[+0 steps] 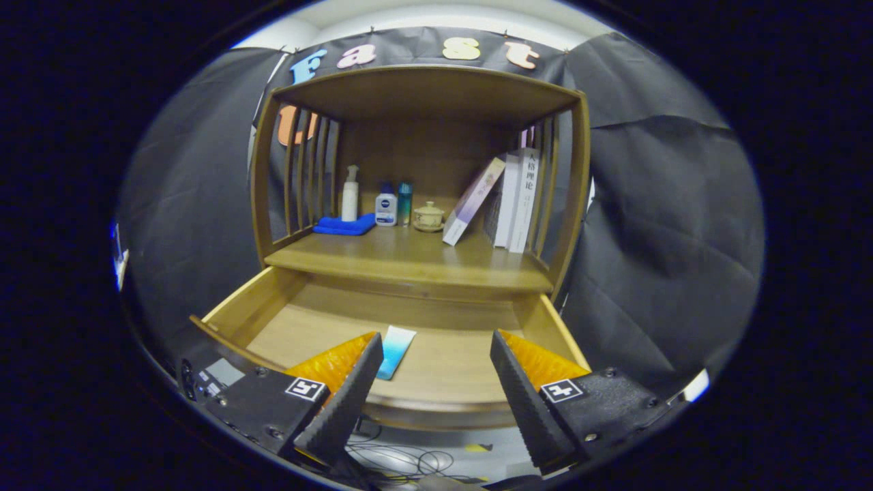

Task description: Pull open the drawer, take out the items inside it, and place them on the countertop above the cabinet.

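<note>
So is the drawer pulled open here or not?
Open. The drawer juts out from under the countertop, its floor exposed with a tube lying inside. The claw hangs open above it.

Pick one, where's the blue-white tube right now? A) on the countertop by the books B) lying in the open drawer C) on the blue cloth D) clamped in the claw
B: the tube lies flat on the floor of the pulled-out drawer, just ahead of the claw's left finger; the claw is open and holds nothing.
</note>
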A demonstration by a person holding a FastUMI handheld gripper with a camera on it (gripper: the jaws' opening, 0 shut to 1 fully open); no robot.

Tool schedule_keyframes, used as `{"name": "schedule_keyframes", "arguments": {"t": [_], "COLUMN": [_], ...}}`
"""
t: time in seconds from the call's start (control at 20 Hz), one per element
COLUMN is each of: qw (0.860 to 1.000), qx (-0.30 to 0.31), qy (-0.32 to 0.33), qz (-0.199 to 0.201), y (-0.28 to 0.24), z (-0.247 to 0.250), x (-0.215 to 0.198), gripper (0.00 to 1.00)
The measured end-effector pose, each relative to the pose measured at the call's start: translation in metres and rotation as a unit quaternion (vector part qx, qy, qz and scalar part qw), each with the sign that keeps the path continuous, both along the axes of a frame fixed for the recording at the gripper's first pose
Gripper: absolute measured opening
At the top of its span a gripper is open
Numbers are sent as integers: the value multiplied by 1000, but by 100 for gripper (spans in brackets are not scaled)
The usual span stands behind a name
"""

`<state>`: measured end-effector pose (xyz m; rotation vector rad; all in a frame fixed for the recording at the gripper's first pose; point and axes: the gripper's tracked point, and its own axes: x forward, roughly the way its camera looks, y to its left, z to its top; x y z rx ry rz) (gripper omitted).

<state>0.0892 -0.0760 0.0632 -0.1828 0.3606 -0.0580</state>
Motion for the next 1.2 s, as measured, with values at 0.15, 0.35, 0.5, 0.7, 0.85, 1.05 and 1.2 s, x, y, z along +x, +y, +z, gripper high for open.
{"name": "schedule_keyframes", "arguments": {"t": [0.15, 0.35, 0.5, 0.7, 0.85, 1.05, 1.2], "qw": [998, 994, 984, 965, 959, 944, 932], "qx": [-21, -1, 18, 51, 50, 45, 36], "qy": [43, 101, 168, 253, 276, 324, 359], "qz": [32, 50, 60, 42, 31, 30, 17], "y": [17, 41, 51, 44, 40, 45, 44], "z": [9, -5, -30, -70, -86, -111, -130], "x": [34, 89, 121, 146, 154, 150, 143], "gripper": [100, 100, 100, 100, 98, 97, 97]}}
